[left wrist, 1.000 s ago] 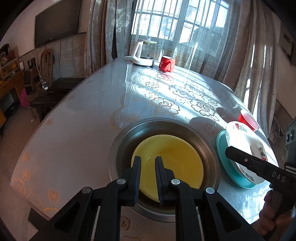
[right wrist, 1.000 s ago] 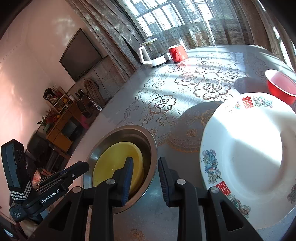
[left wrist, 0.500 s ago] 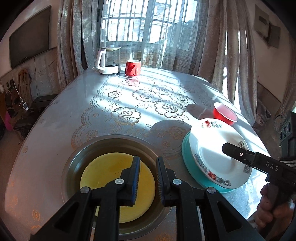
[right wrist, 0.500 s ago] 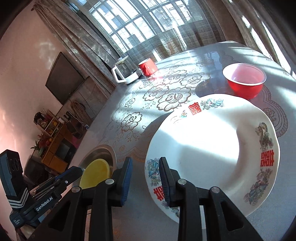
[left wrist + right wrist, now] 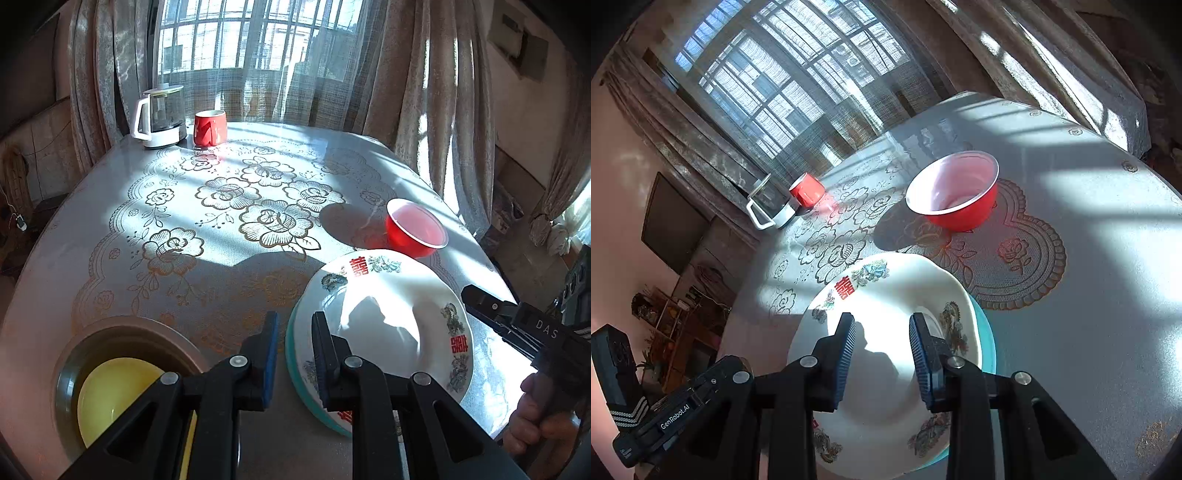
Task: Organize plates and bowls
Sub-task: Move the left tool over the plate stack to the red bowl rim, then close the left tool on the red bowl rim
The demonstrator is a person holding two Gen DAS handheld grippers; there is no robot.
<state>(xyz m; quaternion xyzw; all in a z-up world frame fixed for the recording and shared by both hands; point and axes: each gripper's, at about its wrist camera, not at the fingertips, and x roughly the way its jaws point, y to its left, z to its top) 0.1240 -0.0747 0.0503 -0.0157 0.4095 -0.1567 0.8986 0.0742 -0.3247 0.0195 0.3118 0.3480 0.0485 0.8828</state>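
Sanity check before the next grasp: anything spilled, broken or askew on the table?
Nothing stands out. The white plate sits on the teal plate, the red bowl stands upright, and the yellow plate lies in the steel basin.

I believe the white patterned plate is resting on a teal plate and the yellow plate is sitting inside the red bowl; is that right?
Not quite. The white patterned plate does rest on the teal plate, but the yellow plate sits inside the metal basin, not the red bowl, which stands apart and empty. The left wrist view shows it.

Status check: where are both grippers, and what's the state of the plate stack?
Left gripper empty, jaws apart at white plate's near rim. Right gripper empty, above same plate. It sits on teal plate. Red bowl beyond, clear.
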